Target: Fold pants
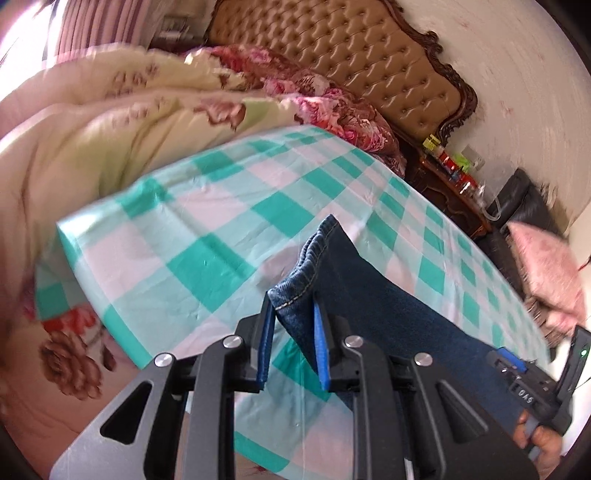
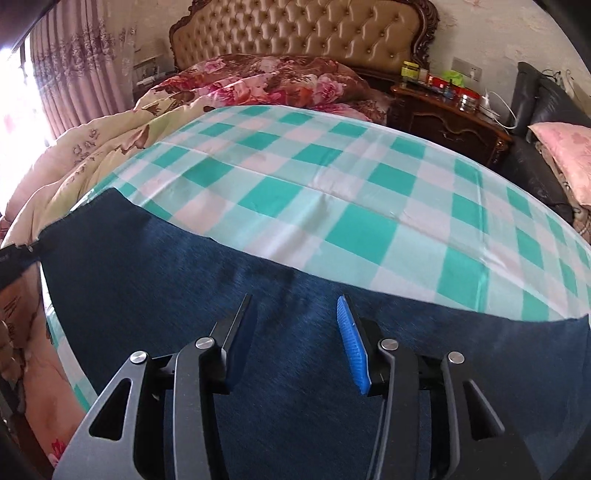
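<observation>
Dark blue jeans [image 2: 258, 325] lie across the near part of a green and white checked sheet [image 2: 332, 184] on the bed. In the left wrist view my left gripper [image 1: 293, 308] is shut on the bunched waistband end of the jeans [image 1: 306, 273], lifted slightly off the sheet [image 1: 207, 229]. The rest of the pants [image 1: 406, 325] runs right toward my right gripper, whose body [image 1: 532, 387] shows at the lower right. In the right wrist view my right gripper [image 2: 295, 306] is open, its jaws well apart, just above the flat denim, holding nothing.
A floral quilt [image 2: 110, 147] is piled on the left and far side of the bed, under a tufted headboard [image 2: 303, 29]. A dark wooden nightstand [image 2: 450, 110] with bottles stands at the right, beside a black seat with a pink cushion [image 2: 565, 158].
</observation>
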Action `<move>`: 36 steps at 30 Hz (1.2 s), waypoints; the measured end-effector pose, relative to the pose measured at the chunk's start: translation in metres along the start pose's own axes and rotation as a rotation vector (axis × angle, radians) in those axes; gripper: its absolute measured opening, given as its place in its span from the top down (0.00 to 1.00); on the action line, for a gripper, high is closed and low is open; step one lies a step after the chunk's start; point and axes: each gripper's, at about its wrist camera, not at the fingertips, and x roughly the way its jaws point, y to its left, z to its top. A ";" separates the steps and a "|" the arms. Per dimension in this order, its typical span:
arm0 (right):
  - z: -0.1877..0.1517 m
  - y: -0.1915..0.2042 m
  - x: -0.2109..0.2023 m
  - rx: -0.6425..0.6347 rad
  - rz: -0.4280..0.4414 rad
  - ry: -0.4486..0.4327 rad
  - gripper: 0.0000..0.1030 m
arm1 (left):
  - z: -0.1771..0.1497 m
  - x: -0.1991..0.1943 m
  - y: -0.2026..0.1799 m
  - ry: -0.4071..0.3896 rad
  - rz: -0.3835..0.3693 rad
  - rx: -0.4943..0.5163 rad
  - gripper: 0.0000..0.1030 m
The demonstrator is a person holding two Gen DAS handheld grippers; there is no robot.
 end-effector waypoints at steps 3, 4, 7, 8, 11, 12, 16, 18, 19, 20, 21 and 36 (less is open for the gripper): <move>-0.003 -0.009 -0.007 0.006 -0.034 -0.002 0.56 | 0.000 -0.019 -0.038 -0.063 0.109 0.162 0.81; -0.004 -0.014 -0.011 0.012 -0.042 -0.004 0.55 | -0.002 -0.029 -0.060 -0.098 0.156 0.252 0.81; -0.011 -0.035 -0.030 0.021 -0.113 -0.031 0.42 | -0.021 -0.053 -0.126 -0.205 0.260 0.495 0.81; -0.013 -0.041 -0.034 0.028 -0.137 -0.033 0.38 | -0.034 -0.060 -0.151 -0.240 0.275 0.580 0.81; -0.027 -0.072 -0.049 0.069 -0.202 -0.027 0.37 | -0.082 -0.071 -0.214 -0.328 0.273 0.776 0.82; -0.033 -0.087 -0.056 0.091 -0.233 -0.025 0.37 | -0.101 -0.073 -0.232 -0.356 0.261 0.833 0.83; -0.058 -0.132 -0.076 0.172 -0.275 -0.018 0.36 | -0.196 -0.066 -0.288 -0.386 0.179 1.023 0.88; -0.073 -0.158 -0.083 0.235 -0.263 -0.005 0.35 | -0.241 -0.048 -0.303 -0.294 0.106 1.113 0.88; -0.078 -0.167 -0.084 0.258 -0.252 0.003 0.35 | -0.257 -0.040 -0.308 -0.237 0.074 1.144 0.85; -0.083 -0.175 -0.085 0.280 -0.236 0.012 0.35 | -0.271 -0.037 -0.311 -0.183 0.029 1.150 0.84; -0.088 -0.183 -0.086 0.298 -0.216 0.017 0.35 | -0.275 -0.041 -0.313 -0.168 -0.006 1.112 0.80; -0.066 -0.150 -0.046 0.387 0.302 0.178 0.35 | -0.185 0.006 -0.253 0.269 -0.072 0.324 0.73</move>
